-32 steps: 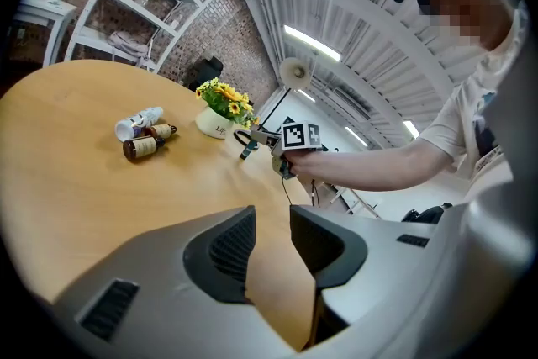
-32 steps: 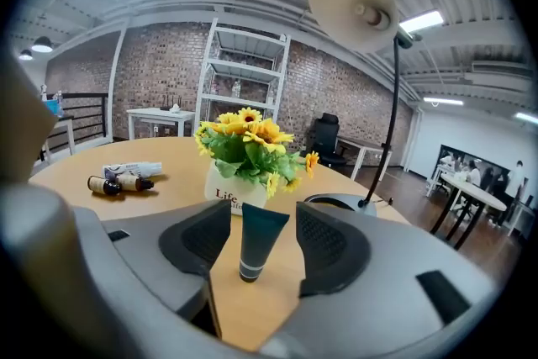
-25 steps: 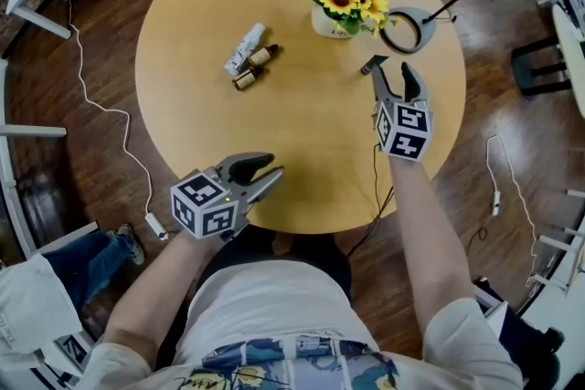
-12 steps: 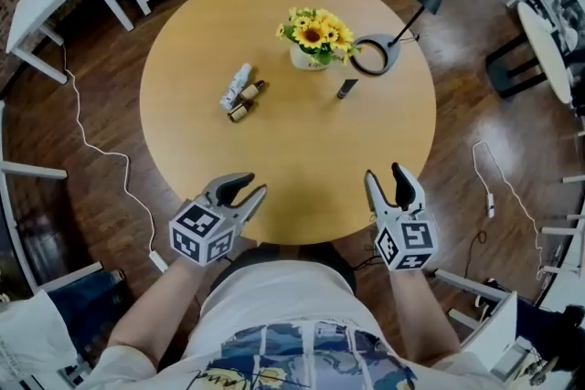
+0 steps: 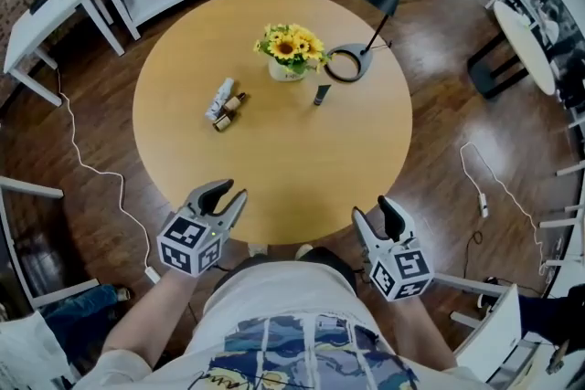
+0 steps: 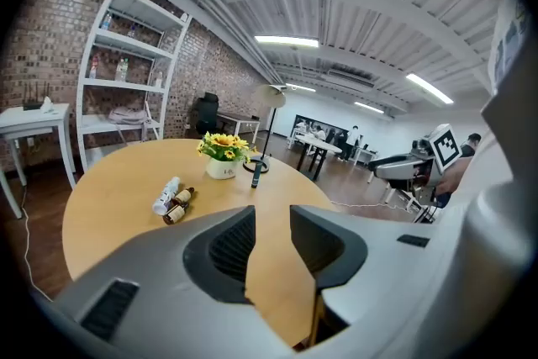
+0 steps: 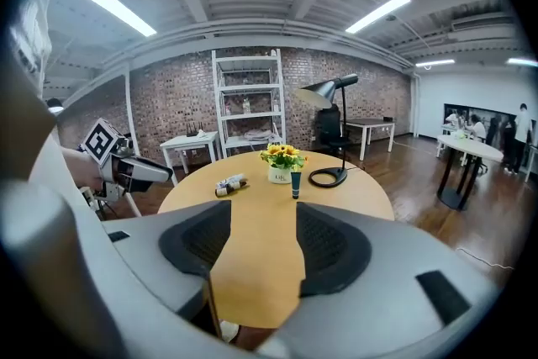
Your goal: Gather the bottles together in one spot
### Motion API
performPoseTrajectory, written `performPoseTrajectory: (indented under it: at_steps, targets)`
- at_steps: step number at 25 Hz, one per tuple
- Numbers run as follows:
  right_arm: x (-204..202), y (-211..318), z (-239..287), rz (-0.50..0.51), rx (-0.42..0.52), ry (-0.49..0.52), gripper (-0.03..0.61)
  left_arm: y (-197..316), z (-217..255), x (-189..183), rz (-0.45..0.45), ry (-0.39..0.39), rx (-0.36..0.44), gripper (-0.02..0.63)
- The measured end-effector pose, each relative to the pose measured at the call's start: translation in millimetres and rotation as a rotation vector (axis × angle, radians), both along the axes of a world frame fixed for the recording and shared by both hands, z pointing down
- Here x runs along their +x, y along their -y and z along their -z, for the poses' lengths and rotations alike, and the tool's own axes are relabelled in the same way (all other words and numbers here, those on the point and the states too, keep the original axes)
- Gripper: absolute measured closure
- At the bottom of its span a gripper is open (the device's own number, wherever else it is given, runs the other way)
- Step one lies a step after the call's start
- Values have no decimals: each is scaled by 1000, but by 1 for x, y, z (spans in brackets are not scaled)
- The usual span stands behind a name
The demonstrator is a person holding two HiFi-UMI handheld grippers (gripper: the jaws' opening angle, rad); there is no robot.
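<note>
The left gripper has its jaws drawn almost together on nothing, and the right gripper has its jaws spread, also with nothing between them. Both hang at the near edge of the round table, well apart from every bottle, so neither is placed to grasp anything. That reads as a pause between moves or a start, not a reach. On the far left part of the tabletop a white bottle and two brown bottles lie on their sides, touching or just beside one another; this looks like the gathering spot. A small dark bottle stands upright by itself, well apart from that cluster, between the vase of sunflowers and the ring-shaped base of the lamp. It appears to be the one piece left to bring over. It stands on the right gripper's side, and those jaws are already wide enough for it, so the right gripper seems the natural choice. The vase and lamp base crowd it, which calls for a careful approach from the near side.
</note>
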State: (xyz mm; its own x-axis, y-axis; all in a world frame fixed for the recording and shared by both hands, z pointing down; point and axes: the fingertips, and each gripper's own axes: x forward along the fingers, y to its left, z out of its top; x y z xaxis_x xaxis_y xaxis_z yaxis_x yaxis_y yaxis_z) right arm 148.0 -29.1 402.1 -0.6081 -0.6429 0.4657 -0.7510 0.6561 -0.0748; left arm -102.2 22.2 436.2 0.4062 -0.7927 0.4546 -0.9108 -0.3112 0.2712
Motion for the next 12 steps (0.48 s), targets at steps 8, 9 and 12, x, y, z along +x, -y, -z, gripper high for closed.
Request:
performPoseTrajectory:
  at_steps: [8, 9, 12]
  targets:
    - [35, -5, 13, 122, 8, 50, 311, -25, 18, 52, 166, 19, -35, 449]
    - [42, -5, 14, 126, 6, 61, 311, -28, 19, 60, 170, 29, -38, 445]
    - [61, -12, 11, 146, -29, 112, 310, -38, 21, 85, 184, 47, -49, 443]
